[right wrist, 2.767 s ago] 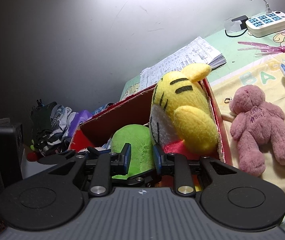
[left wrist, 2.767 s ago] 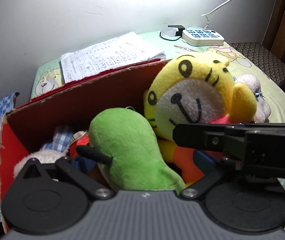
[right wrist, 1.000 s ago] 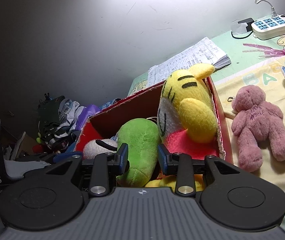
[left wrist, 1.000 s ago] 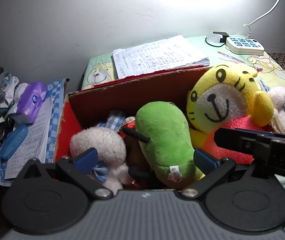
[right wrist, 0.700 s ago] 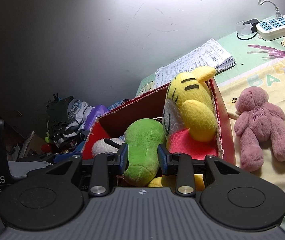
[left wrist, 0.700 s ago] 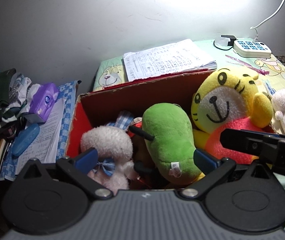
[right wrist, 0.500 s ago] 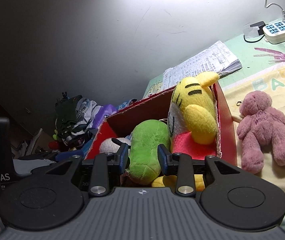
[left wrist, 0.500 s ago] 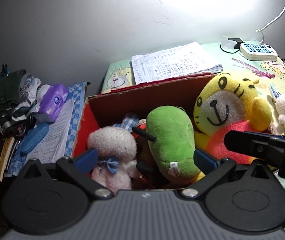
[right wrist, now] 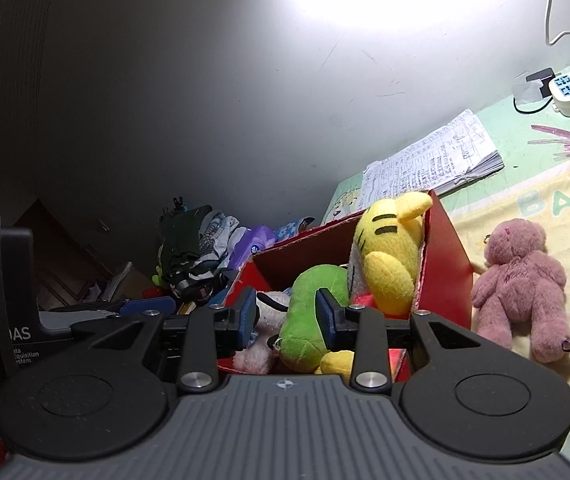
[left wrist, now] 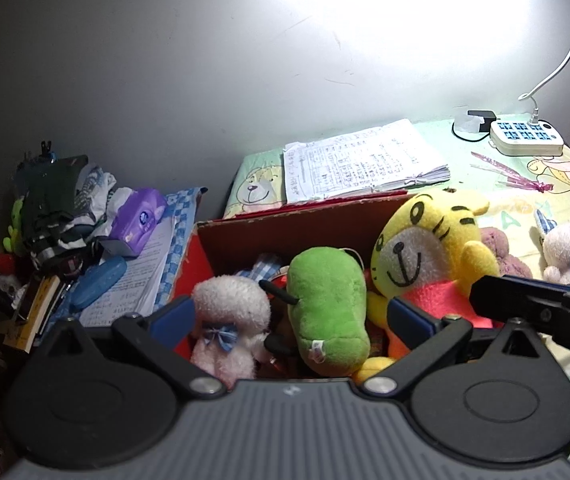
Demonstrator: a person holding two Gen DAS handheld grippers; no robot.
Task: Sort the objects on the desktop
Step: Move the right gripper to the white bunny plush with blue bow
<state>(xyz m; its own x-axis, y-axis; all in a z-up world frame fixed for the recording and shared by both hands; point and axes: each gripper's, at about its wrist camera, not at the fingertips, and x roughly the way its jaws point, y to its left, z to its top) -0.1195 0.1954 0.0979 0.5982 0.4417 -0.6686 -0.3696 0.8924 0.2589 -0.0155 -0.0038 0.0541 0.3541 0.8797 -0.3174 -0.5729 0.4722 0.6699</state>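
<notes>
A red cardboard box (left wrist: 285,222) holds a green plush (left wrist: 327,304), a yellow tiger plush (left wrist: 429,248) and a white lamb plush (left wrist: 227,312). My left gripper (left wrist: 289,316) hovers in front of the box, wide open, nothing between its blue pads. My right gripper (right wrist: 287,314) is open with a narrower gap and holds nothing; the green plush (right wrist: 313,316) lies beyond it in the box (right wrist: 445,256). A pink bear (right wrist: 521,292) lies face down on the sheet right of the box. A small white plush (left wrist: 565,252) sits further right.
A stack of handwritten papers (left wrist: 361,160) lies behind the box, near a white power strip (left wrist: 525,138) and a pink ribbon (left wrist: 509,176). Left of the box is clutter: a purple tissue pack (left wrist: 137,216), a blue case (left wrist: 97,284), papers and bundled cloth. The wall is close behind.
Both grippers have drawn back and up from the box, so more of the room shows. The plush toys stay in the box and the lamb plush has come into view.
</notes>
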